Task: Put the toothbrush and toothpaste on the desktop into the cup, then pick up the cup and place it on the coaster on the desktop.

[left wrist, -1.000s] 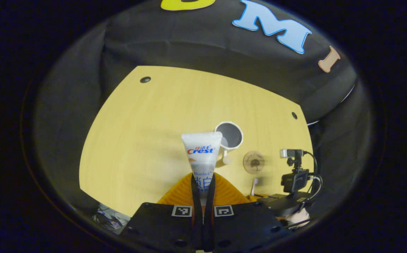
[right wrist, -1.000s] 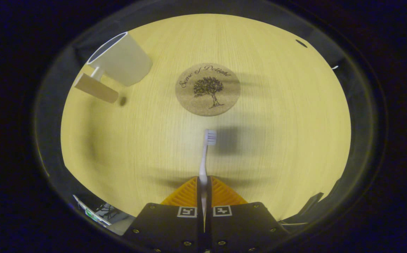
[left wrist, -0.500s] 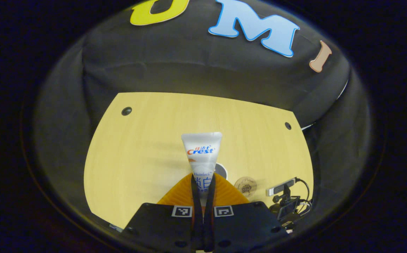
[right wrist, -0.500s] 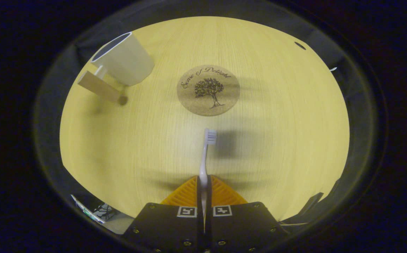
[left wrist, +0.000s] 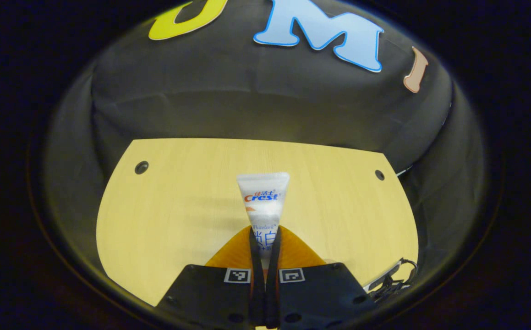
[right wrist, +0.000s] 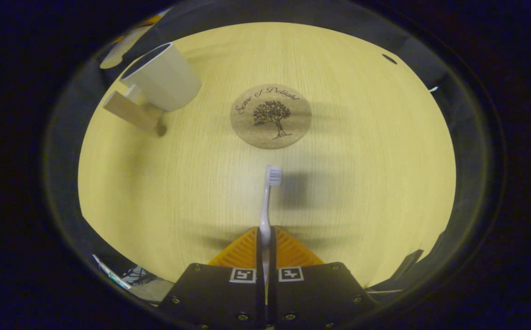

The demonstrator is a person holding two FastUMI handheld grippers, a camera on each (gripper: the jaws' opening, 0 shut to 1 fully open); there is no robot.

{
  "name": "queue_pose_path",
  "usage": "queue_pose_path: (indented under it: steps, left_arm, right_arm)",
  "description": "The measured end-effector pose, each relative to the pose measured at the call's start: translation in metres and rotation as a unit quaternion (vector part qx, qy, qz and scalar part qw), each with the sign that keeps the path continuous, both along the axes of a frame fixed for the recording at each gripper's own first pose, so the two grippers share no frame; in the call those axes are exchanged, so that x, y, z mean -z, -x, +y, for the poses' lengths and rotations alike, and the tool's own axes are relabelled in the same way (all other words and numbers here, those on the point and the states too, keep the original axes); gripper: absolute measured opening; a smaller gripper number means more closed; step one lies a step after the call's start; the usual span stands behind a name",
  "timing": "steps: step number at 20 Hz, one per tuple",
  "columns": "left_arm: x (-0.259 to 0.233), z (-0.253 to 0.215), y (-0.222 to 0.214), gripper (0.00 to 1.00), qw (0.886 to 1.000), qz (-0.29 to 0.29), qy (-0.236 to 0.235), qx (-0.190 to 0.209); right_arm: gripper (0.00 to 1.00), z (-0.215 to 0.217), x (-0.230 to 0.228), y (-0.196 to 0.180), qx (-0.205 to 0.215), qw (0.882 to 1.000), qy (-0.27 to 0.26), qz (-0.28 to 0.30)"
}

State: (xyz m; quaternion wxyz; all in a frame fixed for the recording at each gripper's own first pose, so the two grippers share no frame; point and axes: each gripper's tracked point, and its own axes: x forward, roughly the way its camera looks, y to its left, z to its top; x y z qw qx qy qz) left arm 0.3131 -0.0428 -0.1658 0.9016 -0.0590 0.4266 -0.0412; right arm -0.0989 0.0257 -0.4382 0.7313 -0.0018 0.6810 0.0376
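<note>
Clamped in the left gripper point(left wrist: 265, 243), the toothpaste point(left wrist: 263, 201) is held above the desk point(left wrist: 178, 215); the toothbrush point(right wrist: 267, 201) is pinched by the right gripper point(right wrist: 265, 243), near the coaster point(right wrist: 270, 116) and cup point(right wrist: 162, 82).

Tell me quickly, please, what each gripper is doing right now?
Left gripper: shut on the toothpaste.
Right gripper: shut on the toothbrush.

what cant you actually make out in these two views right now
- Toothpaste, left gripper view: its lower end is hidden between the left hand-held gripper fingers.
- Toothbrush, right gripper view: its handle end is buried inside the right hand-held gripper.
- Cup, right gripper view: the inside is dark, so its contents cannot be told.
- Cables, left gripper view: small and cut off by the table edge.
</note>
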Motion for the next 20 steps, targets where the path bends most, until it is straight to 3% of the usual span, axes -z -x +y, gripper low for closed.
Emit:
queue_pose_path:
  steps: [4,16,20]
  left_arm:
    - [0.023,0.006,-0.011,0.08,1.000,-0.018,-0.001,-0.007]
    - [0.027,-0.004,-0.008,0.07,0.991,-0.134,-0.021,0.009]
    - [0.043,-0.006,0.003,0.18,0.993,-0.116,-0.015,0.008]
  right_arm:
    - [0.03,-0.001,0.000,0.000,0.009,1.000,-0.006,0.002]
    - [0.03,-0.003,0.003,-0.003,0.025,1.000,-0.008,0.011]
    - [0.03,-0.003,0.004,-0.002,0.026,1.000,-0.008,0.009]
